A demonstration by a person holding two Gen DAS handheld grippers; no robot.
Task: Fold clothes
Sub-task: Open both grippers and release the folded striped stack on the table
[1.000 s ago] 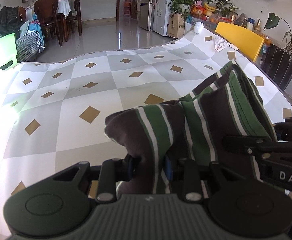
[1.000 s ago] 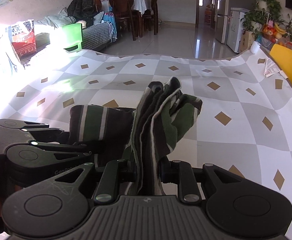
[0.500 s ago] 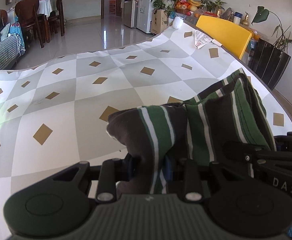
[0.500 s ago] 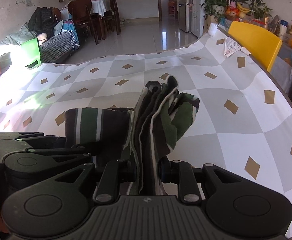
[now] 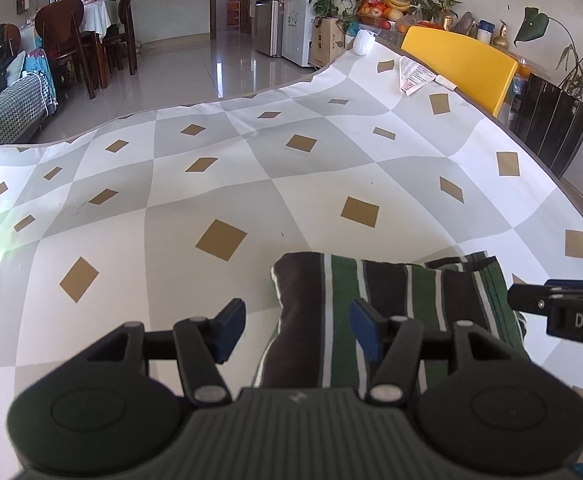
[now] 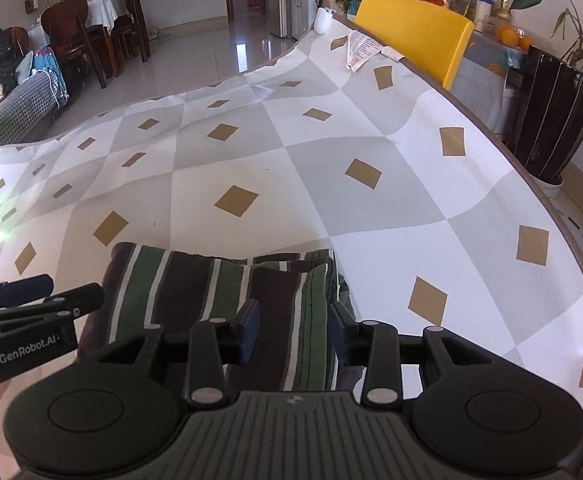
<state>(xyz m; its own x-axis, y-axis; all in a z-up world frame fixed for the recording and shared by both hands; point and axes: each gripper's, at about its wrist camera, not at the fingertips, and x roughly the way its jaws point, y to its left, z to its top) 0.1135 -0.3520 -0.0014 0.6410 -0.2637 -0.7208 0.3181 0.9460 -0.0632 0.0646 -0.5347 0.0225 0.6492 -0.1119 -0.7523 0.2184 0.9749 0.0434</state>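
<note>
the folded striped garment (image 5: 391, 304) is lying flat on the table (image 5: 251, 176), near its front edge. it is green, brown and white. the table is wearing a cloth of grey and white diamonds with small tan squares.

the left gripper (image 5: 297, 330) is hovering over the garment's left end, fingers apart, having just been opening; the garment edge is sitting between them but the pads are not pressing it. one blue pad (image 5: 227, 330) is over bare cloth, the other over the fabric.

the right gripper (image 6: 293, 332) is sitting over the garment's right end (image 6: 227, 296), fingers apart and also just been opening, fabric lying between them, not pinched.

a folded paper leaflet (image 5: 413, 76) and a small white object (image 5: 362, 43) are lying at the far corner of the table. a yellow chair (image 5: 461, 64) is standing just beside the far right edge. beyond: shiny tile floor (image 5: 195, 72), dark wooden dining chairs (image 5: 67, 40), a fridge (image 5: 267, 4), potted plants and a fruit pile (image 5: 383, 4) on a sideboard. bright sun glare is hitting the table's left side.
</note>
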